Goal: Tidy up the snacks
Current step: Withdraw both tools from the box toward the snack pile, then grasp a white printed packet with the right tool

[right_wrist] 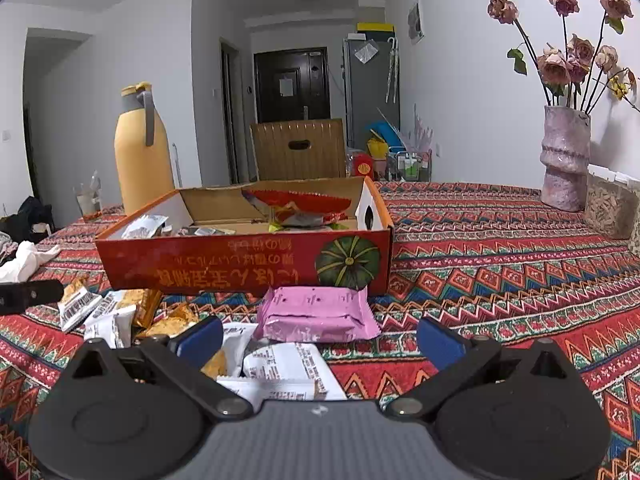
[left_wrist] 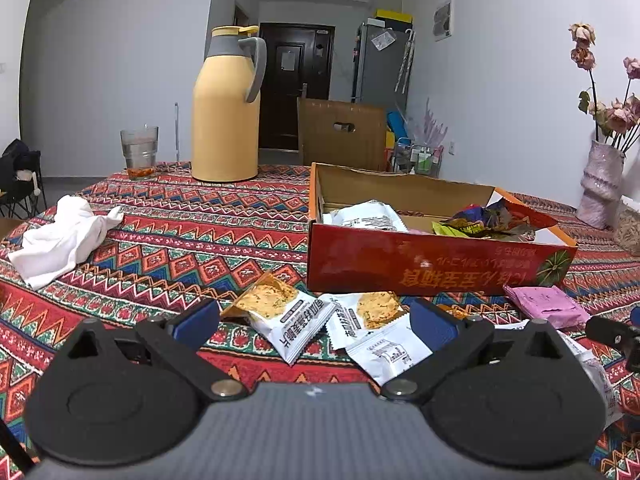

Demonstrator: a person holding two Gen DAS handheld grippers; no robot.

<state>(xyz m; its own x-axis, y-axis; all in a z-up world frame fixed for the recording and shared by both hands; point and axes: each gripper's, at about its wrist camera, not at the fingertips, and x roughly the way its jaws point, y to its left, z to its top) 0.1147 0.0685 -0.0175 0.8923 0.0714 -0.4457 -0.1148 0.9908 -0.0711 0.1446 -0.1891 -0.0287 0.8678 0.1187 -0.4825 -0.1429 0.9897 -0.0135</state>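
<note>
A shallow red cardboard box (left_wrist: 420,268) (right_wrist: 240,260) sits on the patterned tablecloth and holds a few snack packets. In front of it lie several white cracker packets (left_wrist: 288,316) (right_wrist: 104,316) and a pink packet (left_wrist: 548,304) (right_wrist: 316,312). My left gripper (left_wrist: 316,320) hangs open just above the cracker packets, with two of them lying between its blue pads (left_wrist: 198,320). In the right wrist view my right gripper (right_wrist: 320,336) is open too, low over the cloth, the pink packet and a white packet (right_wrist: 288,364) lying between its fingers. Neither gripper holds anything.
A yellow thermos jug (left_wrist: 226,116) (right_wrist: 140,152) and a glass (left_wrist: 139,152) stand at the back left. A crumpled white cloth (left_wrist: 64,236) lies at the left. A pink vase of dried roses (right_wrist: 566,156) and a clear container (right_wrist: 612,204) stand at the right. A chair back (right_wrist: 300,148) rises behind the table.
</note>
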